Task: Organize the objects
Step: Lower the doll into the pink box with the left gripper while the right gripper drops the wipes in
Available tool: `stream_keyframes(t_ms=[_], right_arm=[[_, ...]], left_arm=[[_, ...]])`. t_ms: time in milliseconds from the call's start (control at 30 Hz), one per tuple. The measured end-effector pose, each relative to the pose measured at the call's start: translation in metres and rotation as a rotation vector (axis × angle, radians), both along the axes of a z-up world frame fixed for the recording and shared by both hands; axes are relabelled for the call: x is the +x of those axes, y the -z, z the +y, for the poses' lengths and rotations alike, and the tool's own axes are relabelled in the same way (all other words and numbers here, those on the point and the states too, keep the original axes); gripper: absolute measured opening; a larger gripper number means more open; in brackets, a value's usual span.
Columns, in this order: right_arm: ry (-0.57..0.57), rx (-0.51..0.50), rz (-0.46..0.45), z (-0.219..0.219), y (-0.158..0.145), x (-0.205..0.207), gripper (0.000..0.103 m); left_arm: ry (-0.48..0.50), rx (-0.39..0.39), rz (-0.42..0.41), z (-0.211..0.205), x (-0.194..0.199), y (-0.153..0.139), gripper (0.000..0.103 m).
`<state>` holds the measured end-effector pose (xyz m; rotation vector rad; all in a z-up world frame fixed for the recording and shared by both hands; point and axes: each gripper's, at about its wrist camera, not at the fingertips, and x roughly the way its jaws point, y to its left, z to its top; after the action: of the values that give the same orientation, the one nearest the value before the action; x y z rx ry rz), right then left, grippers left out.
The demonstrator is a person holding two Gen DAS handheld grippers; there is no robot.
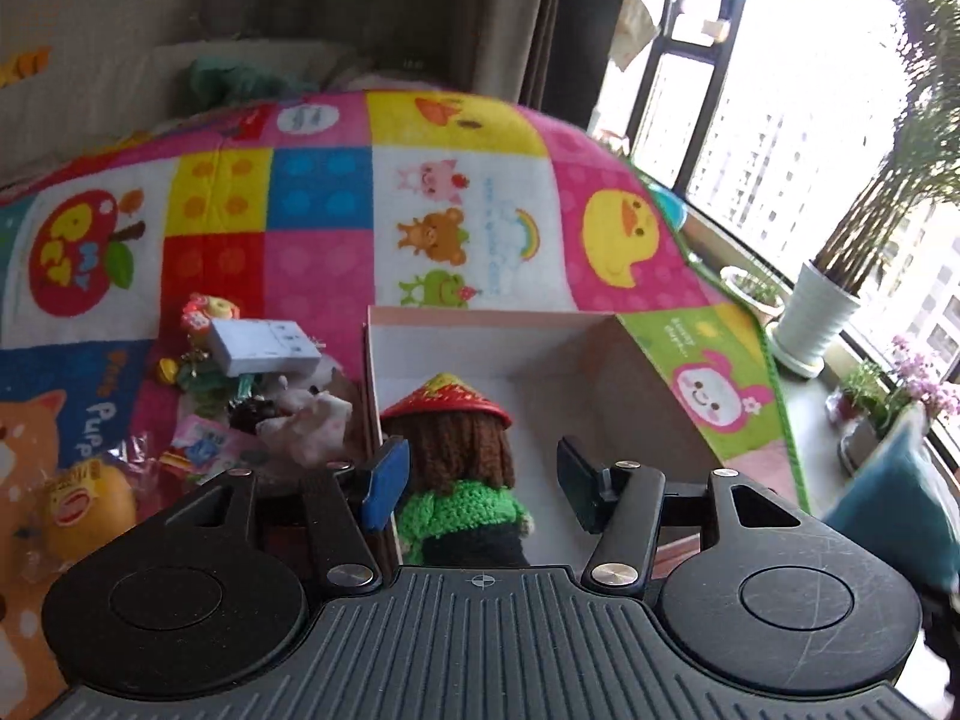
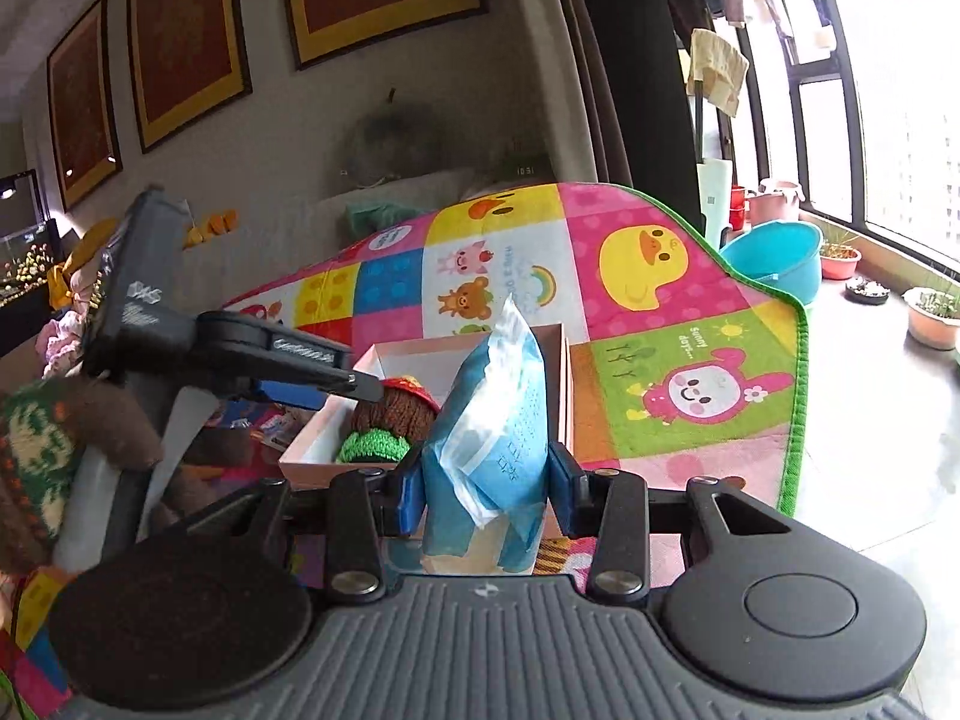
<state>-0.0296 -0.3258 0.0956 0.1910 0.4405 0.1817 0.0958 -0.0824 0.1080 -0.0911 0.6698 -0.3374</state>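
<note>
Left gripper (image 1: 480,483): jaws spread wide, nothing clamped. It points level into the open box (image 1: 540,354), fingers straddling a crocheted doll (image 1: 459,468) that stands in the box against its left wall. Left pad looks to touch or just clear the doll's brown hair, can't tell which; right pad is well apart from it. Doll seen from behind: red cone hat, green top; its lower body is cut off by the gripper housing.

Right gripper (image 2: 485,495): closed on a blue-and-white plastic packet (image 2: 492,450), held upright, pads pressed on both sides. Packet sits in front of the box near edge; its bottom is hidden behind the gripper body, and print on it is too blurred to read. From this view the left gripper's finger reaches over the box toward the doll's hat.

Box rests on a patchwork cartoon play mat (image 1: 300,222). Left of the box lies a pile of small items (image 1: 240,396): a white boxy piece, wrappers, a yellow pouch; most can't be identified. Potted plants (image 1: 816,324) stand by the window.
</note>
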Motion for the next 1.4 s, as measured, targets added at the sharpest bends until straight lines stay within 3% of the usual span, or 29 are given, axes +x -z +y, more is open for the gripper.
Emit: stream_keyframes(t_ms=[100,233,433,500,533,567,633,767,833,867,900,1033,1167,1400], right_arm=[[-0.022,0.048,-0.022,0.001,-0.019,0.012,0.04],[-0.016,0.062,0.034,0.013,-0.04,0.058,0.04],[0.175,-0.2,0.244,0.058,-0.022,0.151,0.041],[0.168,-0.222,0.341,0.071,-0.007,0.176,0.053],[0.139,-0.185,0.358,0.074,-0.002,0.182,0.058],[0.118,-0.155,0.357,0.076,0.0,0.185,0.065],[0.107,-0.14,0.316,0.082,0.0,0.188,0.068],[0.118,-0.219,0.262,0.092,-0.001,0.198,0.069],[0.133,-0.302,0.277,0.097,0.007,0.209,0.06],[0.126,-0.324,0.302,0.097,0.014,0.215,0.047],[0.126,-0.335,0.335,0.095,0.021,0.222,0.04],[0.127,-0.269,0.395,0.083,0.041,0.235,0.036],[0.034,-0.158,0.466,0.076,0.039,0.223,0.035],[-0.028,-0.243,0.435,0.086,0.035,0.18,0.036]], left_arm=[[0.045,-0.003,-0.087,0.022,-0.04,-0.004,0.059],[0.085,-0.002,-0.082,0.047,-0.08,0.012,0.059],[0.051,-0.036,-0.005,0.095,-0.104,0.045,0.059],[0.016,-0.07,0.005,0.114,-0.103,0.051,0.059],[0.0,-0.082,0.002,0.122,-0.103,0.052,0.059],[-0.018,-0.094,-0.002,0.13,-0.103,0.053,0.059],[-0.048,-0.12,-0.006,0.148,-0.104,0.055,0.059],[-0.079,-0.15,-0.001,0.168,-0.104,0.061,0.059],[-0.089,-0.165,0.004,0.173,-0.103,0.066,0.059],[-0.094,-0.171,0.008,0.175,-0.102,0.068,0.059],[-0.099,-0.176,0.012,0.177,-0.101,0.071,0.059],[-0.101,-0.17,0.014,0.178,-0.1,0.075,0.059],[-0.056,-0.148,0.007,0.175,-0.099,0.074,0.059],[-0.008,-0.069,0.042,0.15,-0.099,0.075,0.059]])
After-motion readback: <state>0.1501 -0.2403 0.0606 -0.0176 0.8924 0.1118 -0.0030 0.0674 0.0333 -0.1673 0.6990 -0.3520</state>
